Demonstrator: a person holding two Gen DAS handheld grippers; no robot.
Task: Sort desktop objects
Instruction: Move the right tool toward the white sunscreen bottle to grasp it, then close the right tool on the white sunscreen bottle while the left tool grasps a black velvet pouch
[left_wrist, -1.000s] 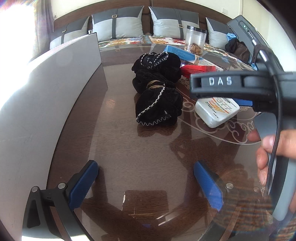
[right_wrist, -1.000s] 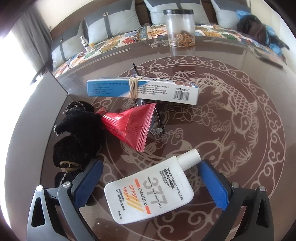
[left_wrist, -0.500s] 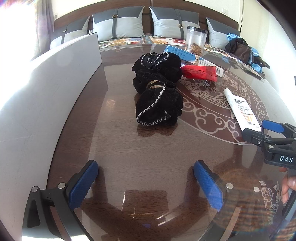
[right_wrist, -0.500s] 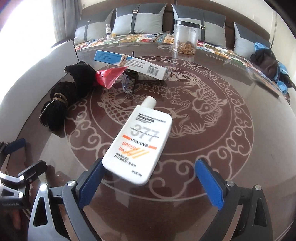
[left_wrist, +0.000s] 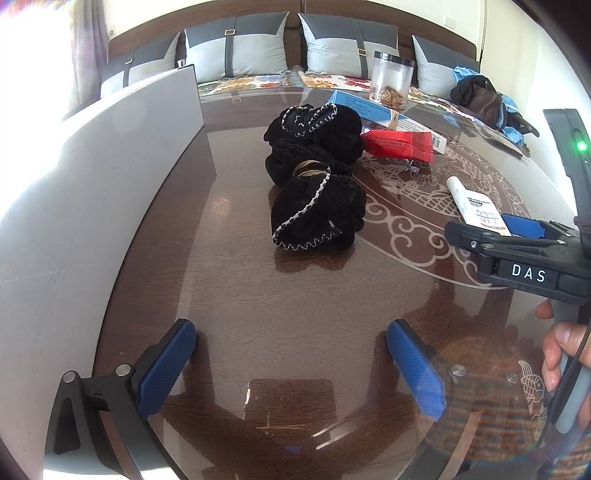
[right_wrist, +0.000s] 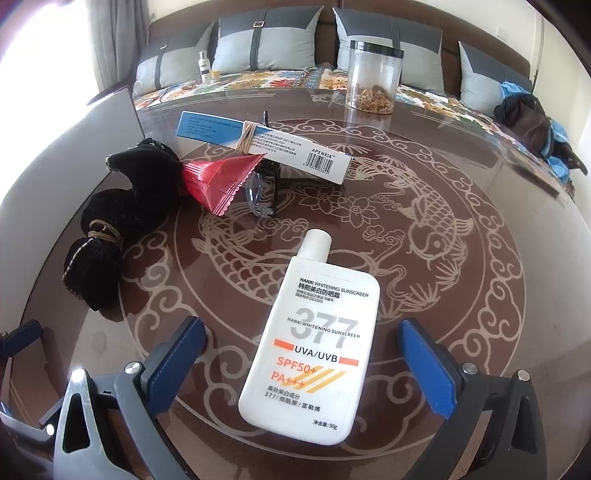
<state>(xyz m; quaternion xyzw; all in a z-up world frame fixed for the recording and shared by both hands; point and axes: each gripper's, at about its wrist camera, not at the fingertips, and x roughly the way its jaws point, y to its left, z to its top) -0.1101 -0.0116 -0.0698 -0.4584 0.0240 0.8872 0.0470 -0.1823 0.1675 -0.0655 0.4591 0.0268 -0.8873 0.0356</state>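
Only in the right wrist view: dark-framed glasses (right_wrist: 264, 192) tucked under the blue box (right_wrist: 266, 142), the full label of the white sunscreen bottle (right_wrist: 317, 350), and a small bottle (right_wrist: 204, 66) on the sofa beyond the far edge of the table (left_wrist: 295, 295). Only in the left wrist view: a hand (left_wrist: 561, 354) on the handle of the right tongs (right_wrist: 301, 328), and the long pale panel (left_wrist: 92, 184) standing along the table's left edge. In both: black velvet pouches (left_wrist: 314, 184) bound with a rubber band, red sachets (left_wrist: 399, 146) touching them, and a clear jar (right_wrist: 373, 77) near the far edge.

Against a second ago: bottle then crosswise before the right tongs, cap toward the right pad; now lengthwise, cap pointing away toward the table's middle. Right tongs then across the upper right of the left view; now low at its right edge. Left tongs (left_wrist: 290, 339) unchanged, apart over bare table, nothing between.

Right tongs wide apart, having just been closing a little, with the bottle's lower half between the pads but clear of both, a gap on each side. Bottle flat on the table toward its near right part, well apart from the pouches, sachets and box.
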